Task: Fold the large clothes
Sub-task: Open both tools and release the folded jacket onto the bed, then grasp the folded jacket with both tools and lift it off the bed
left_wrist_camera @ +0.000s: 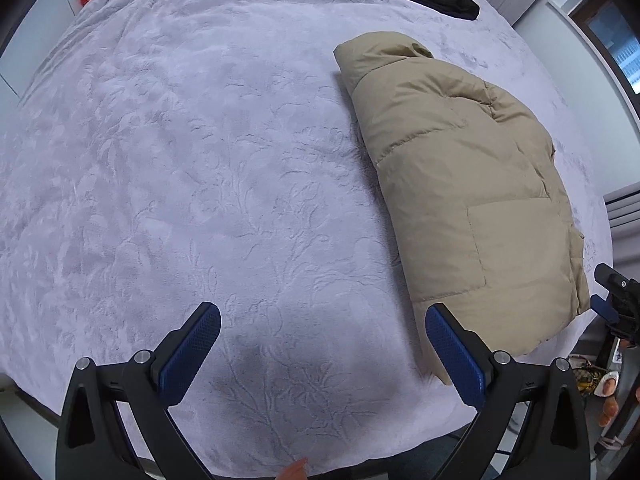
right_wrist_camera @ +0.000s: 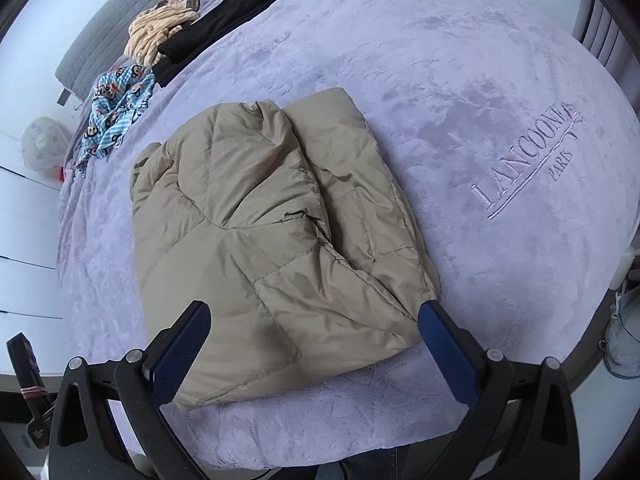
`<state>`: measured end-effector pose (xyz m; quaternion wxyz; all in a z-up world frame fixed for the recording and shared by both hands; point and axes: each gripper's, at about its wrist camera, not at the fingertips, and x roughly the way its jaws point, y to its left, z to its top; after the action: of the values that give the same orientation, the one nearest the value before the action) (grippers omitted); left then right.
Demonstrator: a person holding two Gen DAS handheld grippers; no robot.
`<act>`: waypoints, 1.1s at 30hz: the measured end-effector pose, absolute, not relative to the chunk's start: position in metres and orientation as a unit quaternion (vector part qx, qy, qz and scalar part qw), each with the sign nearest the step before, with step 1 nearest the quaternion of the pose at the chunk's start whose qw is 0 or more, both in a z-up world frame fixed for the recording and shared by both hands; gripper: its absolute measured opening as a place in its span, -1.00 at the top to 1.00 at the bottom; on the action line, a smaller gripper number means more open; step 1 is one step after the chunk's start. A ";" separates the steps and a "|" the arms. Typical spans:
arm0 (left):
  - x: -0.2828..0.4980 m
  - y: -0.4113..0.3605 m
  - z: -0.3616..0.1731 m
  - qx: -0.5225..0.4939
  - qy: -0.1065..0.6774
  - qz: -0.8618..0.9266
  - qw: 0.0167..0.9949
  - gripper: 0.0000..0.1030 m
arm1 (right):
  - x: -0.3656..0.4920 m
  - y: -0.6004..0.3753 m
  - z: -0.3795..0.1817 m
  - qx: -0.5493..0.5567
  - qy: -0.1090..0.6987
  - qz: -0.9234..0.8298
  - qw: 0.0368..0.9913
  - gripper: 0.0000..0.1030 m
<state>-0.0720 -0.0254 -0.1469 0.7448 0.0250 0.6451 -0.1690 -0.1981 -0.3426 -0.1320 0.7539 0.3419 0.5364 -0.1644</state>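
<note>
Our right gripper [right_wrist_camera: 314,344], fingers spread wide and empty, hangs nearest the folded jacket [right_wrist_camera: 276,236] (its length running away from us), while the left gripper [left_wrist_camera: 322,354] gapes beside it.

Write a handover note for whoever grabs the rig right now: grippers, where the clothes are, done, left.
Left gripper: open, empty, over bare lilac blanket.
Right gripper: open, holds nothing, jaws straddling the near edge of the beige puffer jacket.
Jacket lies folded into a compact bundle near the bed's front edge.
Far side of the bed: black garment, blue patterned garment, striped cream garment, the last two crumpled.
Left: probably tidy the jacket, then fold the rest.
</note>
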 end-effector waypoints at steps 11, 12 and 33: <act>-0.052 -0.069 -0.154 0.019 0.659 -0.158 0.735 -0.99 | -0.158 -0.395 -0.150 0.335 0.586 -0.111 0.729 -1.00; -0.050 -0.076 -0.155 0.020 0.658 -0.158 0.737 -0.99 | -0.154 -0.401 -0.154 0.340 0.590 -0.107 0.724 -1.00; 0.000 -0.105 -0.199 -0.173 0.687 -0.284 0.647 -0.99 | -0.098 -0.437 -0.209 0.377 0.621 0.067 0.684 -1.00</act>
<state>0.0005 -0.1045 -0.1989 0.6466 -0.1726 0.6868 -0.2836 -0.0981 -0.4366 -0.2093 0.6842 0.3770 0.6207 0.0668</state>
